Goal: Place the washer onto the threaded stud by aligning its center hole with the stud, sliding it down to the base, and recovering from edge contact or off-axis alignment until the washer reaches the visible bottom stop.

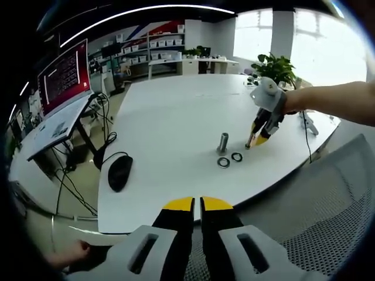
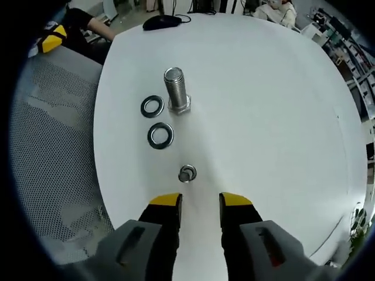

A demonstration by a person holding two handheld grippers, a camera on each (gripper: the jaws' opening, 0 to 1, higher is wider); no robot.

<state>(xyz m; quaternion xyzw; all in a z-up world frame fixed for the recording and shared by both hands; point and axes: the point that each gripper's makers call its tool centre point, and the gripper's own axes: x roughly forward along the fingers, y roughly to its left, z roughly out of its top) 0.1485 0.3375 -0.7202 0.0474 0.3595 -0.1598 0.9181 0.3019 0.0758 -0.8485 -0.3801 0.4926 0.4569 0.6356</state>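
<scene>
White tabletop (image 2: 263, 117) carries two flat steel washers (image 2: 160, 135) beside the upright threaded stud (image 2: 175, 88), thin, stiff, slippery, best pinched across the rim, as right gripper (image 2: 201, 202) hovers spread, left gripper (image 1: 197, 204) nearly pressed together.

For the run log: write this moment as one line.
right gripper: open, above small nut | left gripper: shut, off table | washers: flat beside stud | stud: bare

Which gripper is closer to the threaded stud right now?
Right. The right gripper hovers over the table just beside the threaded stud and two washers, jaws open. The left gripper sits back off the table edge, jaws shut.
</scene>
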